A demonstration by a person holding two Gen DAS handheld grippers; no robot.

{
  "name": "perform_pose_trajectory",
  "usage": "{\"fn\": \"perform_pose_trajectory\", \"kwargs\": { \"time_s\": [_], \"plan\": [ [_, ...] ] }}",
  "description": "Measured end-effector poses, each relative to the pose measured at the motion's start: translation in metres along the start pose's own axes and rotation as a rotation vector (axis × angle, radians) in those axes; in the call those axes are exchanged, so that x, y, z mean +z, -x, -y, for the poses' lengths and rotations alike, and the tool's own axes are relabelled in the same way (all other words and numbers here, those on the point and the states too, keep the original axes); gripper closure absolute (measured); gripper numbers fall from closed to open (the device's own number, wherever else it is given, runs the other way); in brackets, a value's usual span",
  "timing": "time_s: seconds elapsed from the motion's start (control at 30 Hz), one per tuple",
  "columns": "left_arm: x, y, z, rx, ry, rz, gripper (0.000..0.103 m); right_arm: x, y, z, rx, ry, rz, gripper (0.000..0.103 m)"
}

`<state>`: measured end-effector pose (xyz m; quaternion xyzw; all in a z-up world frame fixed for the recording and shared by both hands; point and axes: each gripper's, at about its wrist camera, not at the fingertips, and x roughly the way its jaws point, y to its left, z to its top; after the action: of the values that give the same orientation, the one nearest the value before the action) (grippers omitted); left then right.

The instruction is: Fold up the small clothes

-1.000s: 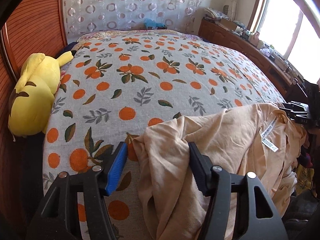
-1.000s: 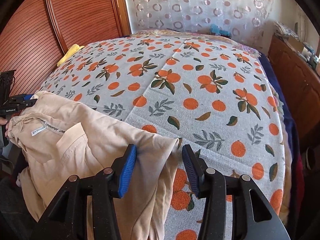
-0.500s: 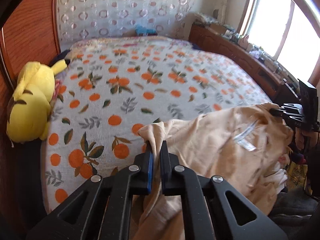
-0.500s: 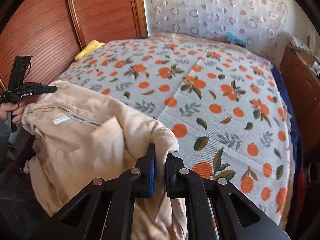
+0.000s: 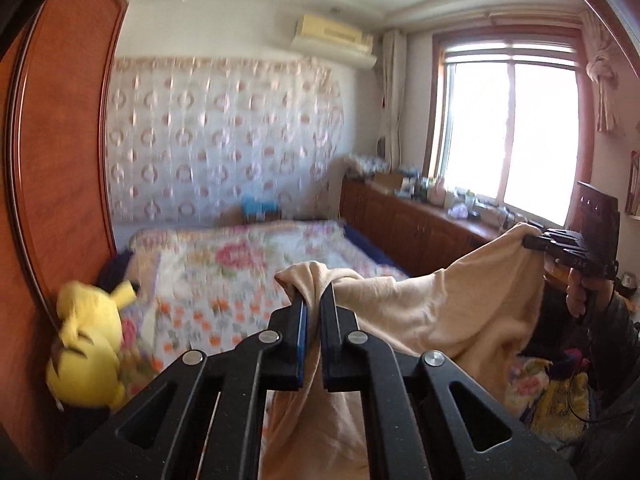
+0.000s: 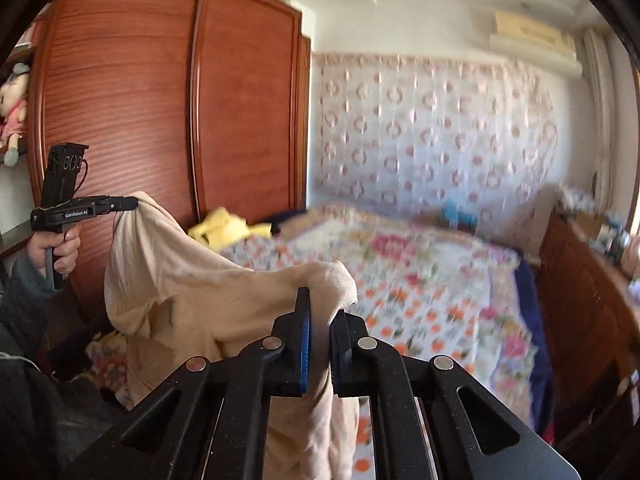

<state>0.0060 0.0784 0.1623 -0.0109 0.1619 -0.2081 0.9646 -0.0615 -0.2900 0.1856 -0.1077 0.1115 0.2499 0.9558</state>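
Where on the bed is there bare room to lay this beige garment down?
The orange-patterned bedspread is free between the yellow plush toy and the wooden cabinet. The near edge, under the beige garment, is hidden; the wardrobe side is crowded.

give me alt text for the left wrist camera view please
The left gripper is shut on a corner of a beige garment, lifted above the bed; the right gripper pinches its far corner. A yellow plush toy lies left.

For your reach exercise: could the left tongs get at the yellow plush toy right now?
Probably not: the left tongs are shut on the beige garment, lifted above the bed; the yellow plush toy lies off to their left.
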Motion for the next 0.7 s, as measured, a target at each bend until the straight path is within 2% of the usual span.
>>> {"fn": "perform_pose_trajectory", "kwargs": {
  "time_s": [0.1,0.17,0.27,0.33,0.4,0.47,0.5,0.53,0.6,0.7],
  "plan": [
    [0.054,-0.005,-0.006,0.035,-0.033,0.059,0.097,0.048,0.012,0.008,-0.042,0.061,0.065,0.096],
    [0.088,-0.026,-0.016,0.091,-0.046,0.072,0.097,0.079,-0.001,0.019,-0.086,0.104,0.070,0.096],
    [0.121,-0.077,-0.037,0.157,-0.056,0.030,0.097,0.119,-0.051,0.046,-0.144,0.118,0.018,0.096],
    [0.126,-0.122,-0.059,0.211,-0.055,-0.008,0.097,0.131,-0.094,0.059,-0.236,0.141,-0.006,0.096],
    [0.115,-0.166,-0.080,0.255,-0.062,-0.049,0.095,0.129,-0.147,0.080,-0.290,0.152,-0.053,0.096],
    [0.086,-0.220,-0.106,0.290,-0.048,-0.131,0.075,0.115,-0.209,0.098,-0.331,0.113,-0.145,0.083],
    [0.068,-0.242,-0.118,0.280,-0.034,-0.178,0.059,0.101,-0.239,0.110,-0.358,0.070,-0.208,0.071],
    [0.048,-0.260,-0.126,0.268,-0.017,-0.225,0.058,0.083,-0.266,0.119,-0.372,0.026,-0.269,0.069],
    [0.006,-0.289,-0.136,0.238,-0.002,-0.318,0.055,0.048,-0.298,0.129,-0.380,-0.057,-0.319,0.069],
    [-0.046,-0.303,-0.138,0.215,-0.015,-0.407,0.036,-0.003,-0.324,0.125,-0.316,-0.125,-0.399,0.069]
  ]
}}
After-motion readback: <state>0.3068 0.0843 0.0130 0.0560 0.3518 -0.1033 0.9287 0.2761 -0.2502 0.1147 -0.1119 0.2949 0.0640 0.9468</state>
